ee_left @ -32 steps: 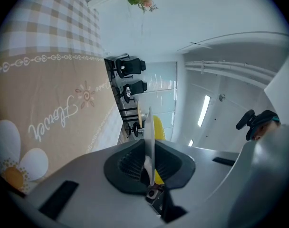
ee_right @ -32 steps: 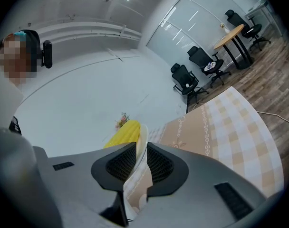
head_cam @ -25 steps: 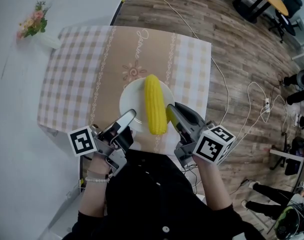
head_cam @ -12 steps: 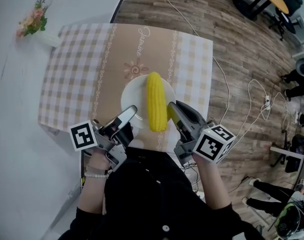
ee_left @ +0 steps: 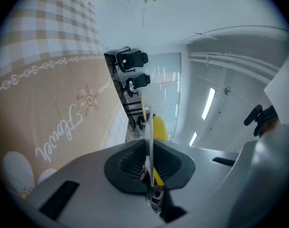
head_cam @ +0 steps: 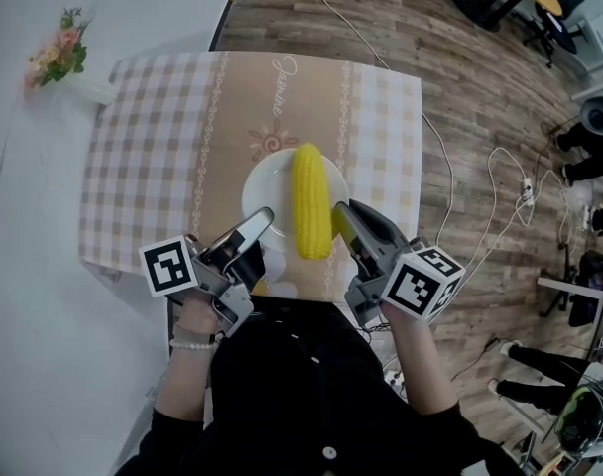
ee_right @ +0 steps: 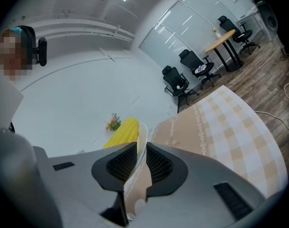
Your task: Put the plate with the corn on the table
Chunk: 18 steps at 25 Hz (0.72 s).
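while the left gripper (head_cam: 258, 222) is clenched on the left rim of the white plate (head_cam: 265, 181) and the right gripper (head_cam: 341, 214) on its right rim, the plate hangs over the near middle of the checked tablecloth (head_cam: 153, 137). the corn cob (head_cam: 308, 201) lies lengthwise on it. whether plate touches cloth is unclear.

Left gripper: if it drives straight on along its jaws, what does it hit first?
The left gripper is shut on the plate rim; straight on, it would likely meet the corn first.
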Available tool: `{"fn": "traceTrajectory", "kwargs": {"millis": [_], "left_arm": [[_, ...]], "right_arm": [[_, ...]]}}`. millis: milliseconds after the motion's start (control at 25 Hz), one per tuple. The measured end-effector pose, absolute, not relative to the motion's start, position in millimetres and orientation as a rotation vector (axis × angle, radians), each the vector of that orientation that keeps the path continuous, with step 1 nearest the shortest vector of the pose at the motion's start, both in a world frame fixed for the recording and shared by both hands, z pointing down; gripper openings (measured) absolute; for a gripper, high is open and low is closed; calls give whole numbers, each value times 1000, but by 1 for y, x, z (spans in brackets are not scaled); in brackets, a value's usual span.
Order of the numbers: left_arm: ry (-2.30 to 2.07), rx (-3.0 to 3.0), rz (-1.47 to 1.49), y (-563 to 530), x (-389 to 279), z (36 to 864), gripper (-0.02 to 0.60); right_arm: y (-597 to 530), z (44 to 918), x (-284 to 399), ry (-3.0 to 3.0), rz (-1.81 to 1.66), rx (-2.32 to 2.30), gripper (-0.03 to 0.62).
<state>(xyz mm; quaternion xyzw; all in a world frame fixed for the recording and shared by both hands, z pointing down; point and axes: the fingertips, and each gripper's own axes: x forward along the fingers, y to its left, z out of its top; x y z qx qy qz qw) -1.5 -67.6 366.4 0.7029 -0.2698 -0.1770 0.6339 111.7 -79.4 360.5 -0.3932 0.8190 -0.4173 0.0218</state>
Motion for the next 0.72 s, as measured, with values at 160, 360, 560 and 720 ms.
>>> {"fn": "traceTrajectory", "kwargs": {"millis": [160, 360, 560, 720], "left_arm": [[-620, 1609, -378, -73, -6, 375, 32], [-627, 1606, -351, -80, -13, 385, 31], [-640, 1617, -311, -86, -19, 395, 31], [-656, 1632, -267, -91, -21, 404, 29]], "right_arm": [[-83, 367, 108, 2530, -1303, -1245, 89], [-88, 377, 102, 2531, -1323, -1264, 89], [-92, 388, 96, 2522, -1343, -1278, 89], [-94, 398, 95, 2519, -1361, -1294, 87]]}}
